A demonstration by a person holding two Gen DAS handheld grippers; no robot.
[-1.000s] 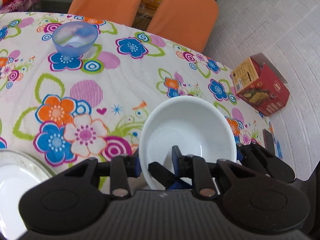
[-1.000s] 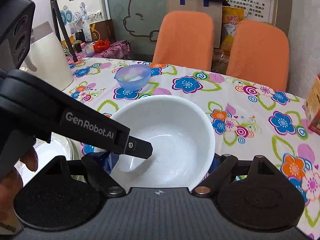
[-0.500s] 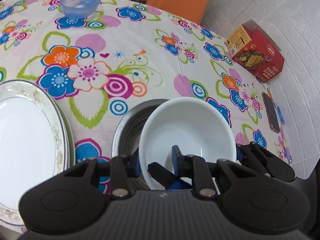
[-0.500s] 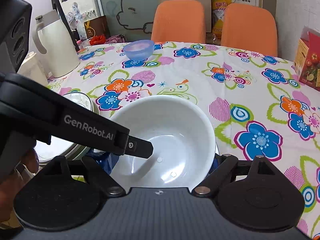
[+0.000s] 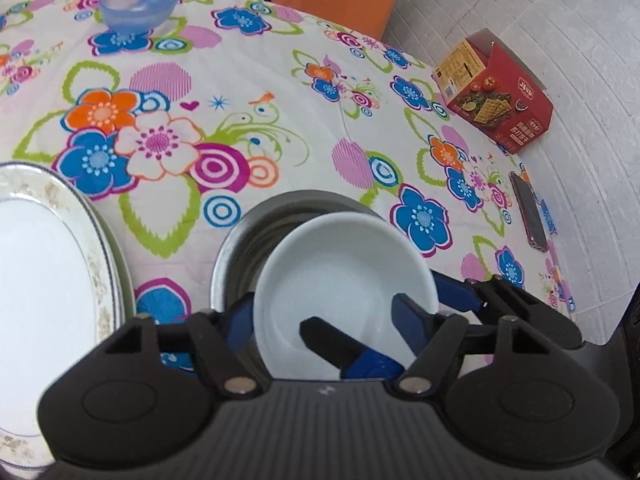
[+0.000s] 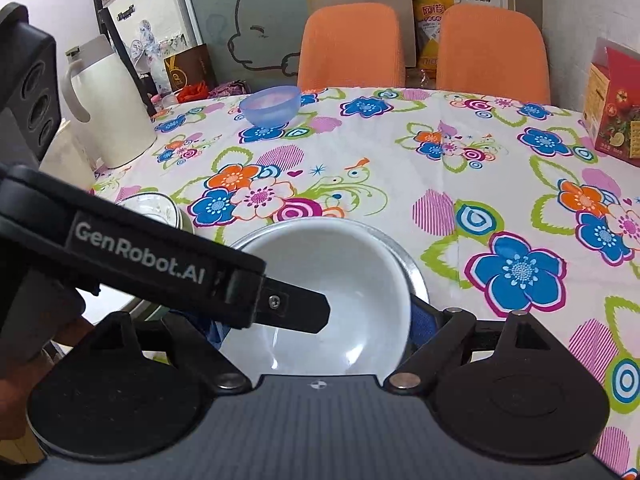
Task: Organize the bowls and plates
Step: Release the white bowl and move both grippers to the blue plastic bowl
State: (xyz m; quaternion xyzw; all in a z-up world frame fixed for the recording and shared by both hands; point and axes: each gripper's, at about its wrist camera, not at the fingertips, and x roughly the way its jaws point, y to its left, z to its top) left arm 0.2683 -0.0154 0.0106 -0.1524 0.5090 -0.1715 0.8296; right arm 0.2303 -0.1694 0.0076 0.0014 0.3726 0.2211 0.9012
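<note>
white bowl (image 5: 344, 276): i see it sitting inside the metal bowl (image 5: 256, 236), leaning toward the right rim, on the flowered tablecloth (image 5: 280, 120).
left gripper (image 5: 320, 320): my left tool is spread wide; one blue finger sits left of the white bowl's outside wall, the other over its right rim. nothing looks pinched.
right gripper (image 6: 316, 320): spread wide too, fingers either side of the white bowl (image 6: 332, 292); i cannot tell whether the pads touch it.
other tool in view: in the right camera the left tool's black arm reaches across from the left, its tip over the bowl's inside.
plates (image 5: 44, 280): a stack with a patterned rim, just left of the metal bowl.
blue bowl (image 5: 138, 2): far side of the table, well apart, in front of the orange chairs (image 6: 420, 48).
red box (image 5: 496, 92): at the right edge of the table.
white kettle (image 6: 108, 104): far left, in the right camera.
</note>
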